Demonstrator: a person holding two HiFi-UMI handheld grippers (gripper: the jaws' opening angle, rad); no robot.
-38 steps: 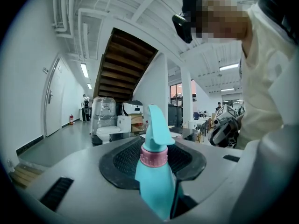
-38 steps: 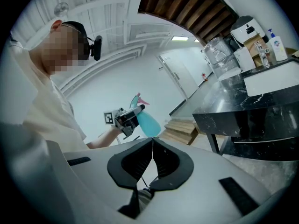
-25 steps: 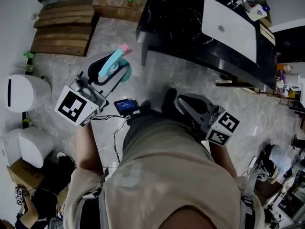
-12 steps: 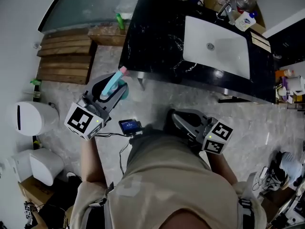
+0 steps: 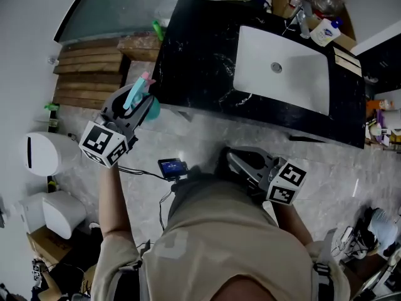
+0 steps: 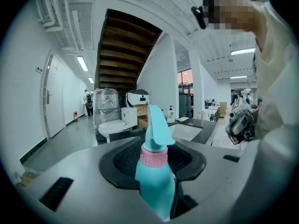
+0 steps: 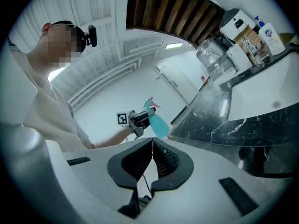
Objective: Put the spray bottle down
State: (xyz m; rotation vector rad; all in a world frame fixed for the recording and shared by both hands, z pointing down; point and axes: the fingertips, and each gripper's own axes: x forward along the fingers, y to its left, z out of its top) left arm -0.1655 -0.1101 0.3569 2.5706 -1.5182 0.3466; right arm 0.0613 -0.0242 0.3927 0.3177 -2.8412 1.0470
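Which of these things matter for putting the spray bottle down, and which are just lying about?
In the job: spray bottle, left hand-held gripper holding it, black counter (likely landing spot).
Lying about: sink, soap bottle, wooden steps, green bottle, shut right hand-held gripper.

A pale beige short-sleeved shirt (image 5: pixel 219 231) covers the person. The left gripper (image 5: pixel 138 98) and right gripper (image 5: pixel 232 158) are grey, with black ribbed fingers (image 7: pixel 136 162) and white cubes (image 5: pixel 100 144) bearing black square markers.
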